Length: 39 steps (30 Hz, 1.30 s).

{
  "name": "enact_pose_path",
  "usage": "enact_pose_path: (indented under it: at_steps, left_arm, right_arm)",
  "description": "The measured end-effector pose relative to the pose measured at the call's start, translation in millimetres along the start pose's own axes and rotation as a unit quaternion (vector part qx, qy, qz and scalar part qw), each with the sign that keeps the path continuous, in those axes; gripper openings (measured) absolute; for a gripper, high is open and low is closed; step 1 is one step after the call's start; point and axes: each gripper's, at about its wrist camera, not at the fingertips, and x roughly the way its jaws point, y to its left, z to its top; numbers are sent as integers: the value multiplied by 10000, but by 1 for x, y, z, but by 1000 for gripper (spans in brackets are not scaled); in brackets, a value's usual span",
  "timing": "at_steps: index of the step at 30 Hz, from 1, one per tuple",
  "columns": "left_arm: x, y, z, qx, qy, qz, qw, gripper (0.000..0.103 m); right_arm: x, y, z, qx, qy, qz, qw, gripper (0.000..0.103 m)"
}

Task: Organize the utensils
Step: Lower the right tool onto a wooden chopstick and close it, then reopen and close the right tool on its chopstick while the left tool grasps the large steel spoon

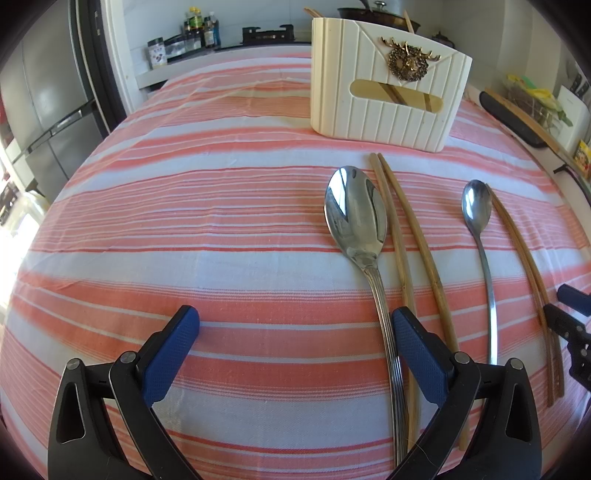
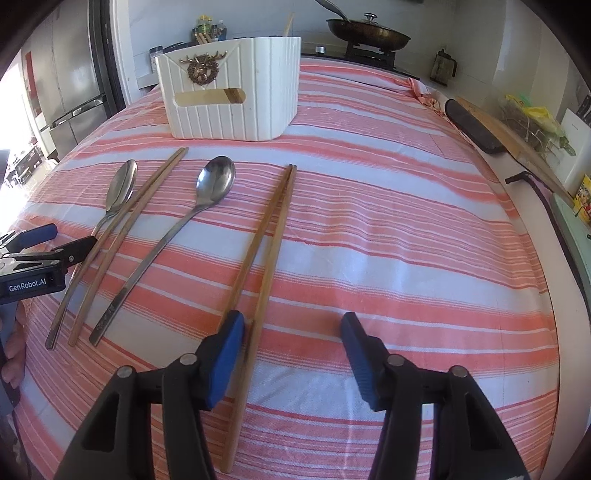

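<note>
A cream utensil holder (image 1: 388, 92) with a gold deer badge stands at the far side of the striped cloth; it also shows in the right wrist view (image 2: 229, 92). In front of it lie a large steel spoon (image 1: 356, 221), a pair of wooden chopsticks (image 1: 406, 251), a slimmer long spoon (image 1: 478, 218) and a second chopstick pair (image 1: 524, 266). My left gripper (image 1: 295, 325) is open above the cloth, its right finger beside the large spoon's handle. My right gripper (image 2: 291, 328) is open, its left finger touching the second chopstick pair (image 2: 273, 229).
The table wears a pink and white striped cloth (image 1: 184, 229). A counter with bottles (image 1: 199, 27) and a wok (image 2: 369, 33) lies behind. A black tray and wooden stick (image 2: 480, 129) sit at the right edge. A grey fridge (image 1: 48, 92) stands left.
</note>
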Motion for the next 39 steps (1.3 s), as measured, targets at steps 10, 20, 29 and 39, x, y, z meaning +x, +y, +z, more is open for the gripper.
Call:
enact_pose_path:
  at_steps: [10,20,29,39]
  left_arm:
    - [0,0,0,5,18,12,10000,103]
    - [-6,23,-8,-81,65,49,9999,103]
    - [-8,34,-9,320,320,-199,9988,103]
    - [4,8,13,992,795,-558,9903,103]
  right_arm:
    - [-4,-30,-6,255,-56,-274,9993,7]
    - [-13,-97,-27,817,-29,-846,9931,7]
    - [-20,-112,-34,805,32,-692,9943,30]
    - [-15,-123,-26,381,661,39,9971,47]
